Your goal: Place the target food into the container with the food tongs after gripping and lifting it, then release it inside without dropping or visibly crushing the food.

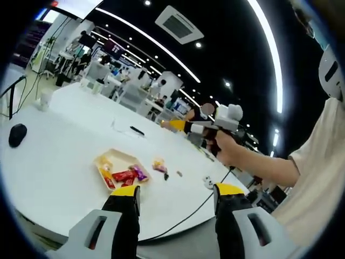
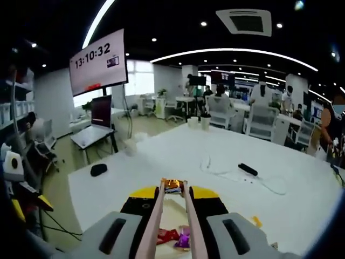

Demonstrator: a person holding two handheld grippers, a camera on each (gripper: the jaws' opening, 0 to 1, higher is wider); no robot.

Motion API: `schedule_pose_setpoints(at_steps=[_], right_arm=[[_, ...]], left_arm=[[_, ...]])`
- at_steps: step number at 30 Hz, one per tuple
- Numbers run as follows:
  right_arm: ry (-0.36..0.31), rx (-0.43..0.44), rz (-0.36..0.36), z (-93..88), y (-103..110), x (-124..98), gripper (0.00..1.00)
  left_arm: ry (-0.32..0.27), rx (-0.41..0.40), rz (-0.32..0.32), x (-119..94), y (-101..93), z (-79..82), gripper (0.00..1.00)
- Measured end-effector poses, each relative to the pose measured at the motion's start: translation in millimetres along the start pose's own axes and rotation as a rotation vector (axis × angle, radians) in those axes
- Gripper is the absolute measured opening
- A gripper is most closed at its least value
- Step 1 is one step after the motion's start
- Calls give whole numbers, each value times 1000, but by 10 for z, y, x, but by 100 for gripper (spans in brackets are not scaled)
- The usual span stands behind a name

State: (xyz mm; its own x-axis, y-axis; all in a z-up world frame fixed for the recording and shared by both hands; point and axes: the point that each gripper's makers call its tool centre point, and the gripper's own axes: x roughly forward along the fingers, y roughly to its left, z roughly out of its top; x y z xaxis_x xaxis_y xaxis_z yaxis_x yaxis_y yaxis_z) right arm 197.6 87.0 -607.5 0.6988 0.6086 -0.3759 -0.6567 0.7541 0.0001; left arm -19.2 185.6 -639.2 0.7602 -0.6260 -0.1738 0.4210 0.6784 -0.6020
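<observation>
My right gripper (image 2: 173, 193) is shut on a pair of pale food tongs (image 2: 155, 216). The tongs' tips pinch an orange snack packet (image 2: 172, 185) in the air. Below them the cream container (image 2: 172, 209) holds red (image 2: 166, 235) and purple (image 2: 183, 237) packets. In the left gripper view the same container (image 1: 105, 159) sits on the white table (image 1: 64, 178) with red packets (image 1: 123, 175) inside. A loose packet (image 1: 158, 164) lies just right of it. The right gripper (image 1: 180, 125) hovers above, held by a hand (image 1: 229, 151). My left gripper (image 1: 177, 190) is open and holds nothing.
A black mouse (image 1: 18, 135) lies at the table's left. A white plug (image 1: 208, 182) and its dark cable (image 1: 188, 216) run off the near edge. A black pen-like object (image 2: 248, 169) and white cord (image 2: 215, 167) lie farther out. A clock screen (image 2: 99, 62) stands beyond.
</observation>
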Motion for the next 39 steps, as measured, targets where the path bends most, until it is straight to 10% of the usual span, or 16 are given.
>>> schedule_pose_setpoints(at_steps=[17,39], right_arm=[[3,-8,23,-28,73,43,22],[-52,115,-146,-190,-692,-556,25]], left_arm=[[-6,-9,15,-48,39,-29,54],[62,20,-62,196,-122,-82,54]])
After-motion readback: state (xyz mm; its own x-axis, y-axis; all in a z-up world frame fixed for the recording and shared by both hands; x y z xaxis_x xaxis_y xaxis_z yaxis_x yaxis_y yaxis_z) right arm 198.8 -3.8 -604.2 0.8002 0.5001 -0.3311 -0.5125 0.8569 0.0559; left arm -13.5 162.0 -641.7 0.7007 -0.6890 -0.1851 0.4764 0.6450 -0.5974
